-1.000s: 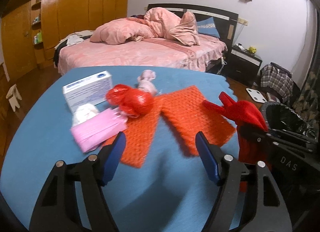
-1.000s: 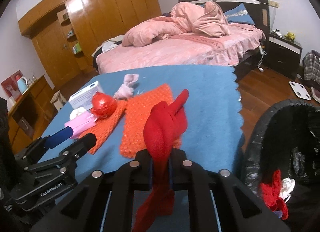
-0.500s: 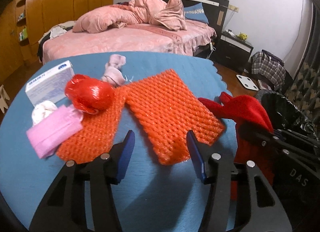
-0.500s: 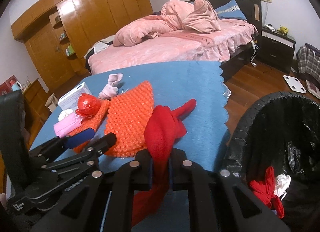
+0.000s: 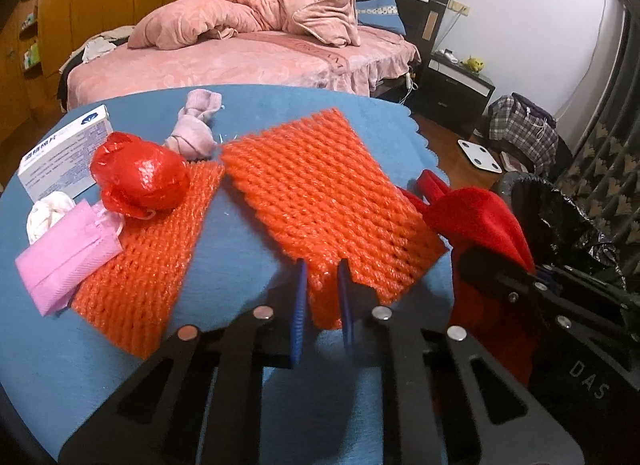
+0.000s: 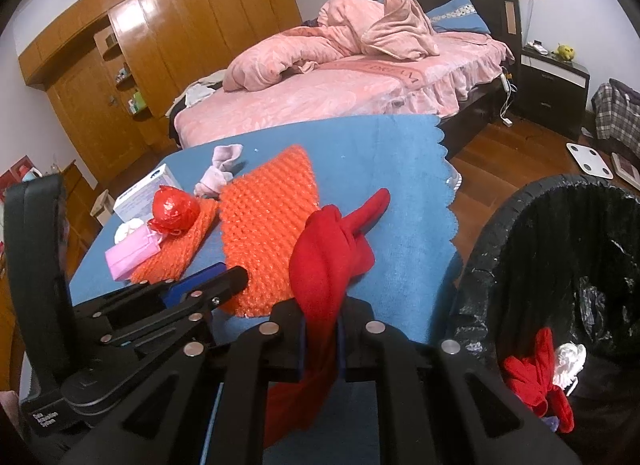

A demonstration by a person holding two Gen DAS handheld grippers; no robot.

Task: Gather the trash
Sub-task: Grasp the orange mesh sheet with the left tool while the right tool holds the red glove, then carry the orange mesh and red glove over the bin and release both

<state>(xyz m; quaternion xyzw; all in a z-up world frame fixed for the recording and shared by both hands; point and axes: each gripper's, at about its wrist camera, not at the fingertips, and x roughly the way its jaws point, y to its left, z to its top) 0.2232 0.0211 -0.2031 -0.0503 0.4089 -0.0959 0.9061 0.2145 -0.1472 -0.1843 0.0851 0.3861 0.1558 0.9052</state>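
The left tool (image 5: pixel 322 297) has just been closing and is now pinching the near edge of the right-hand orange foam net (image 5: pixel 332 201), which is lying on the blue counter (image 5: pixel 224 257). The right tool (image 6: pixel 322 329) is gripping a knotted red cloth (image 6: pixel 328 265) near the counter's right edge, beside the black-lined trash bin (image 6: pixel 560 233). A second orange net (image 5: pixel 156 245), a red plastic ball (image 5: pixel 140 177), a pink pouch (image 5: pixel 68 257) and a white box (image 5: pixel 64 153) are sitting on the left.
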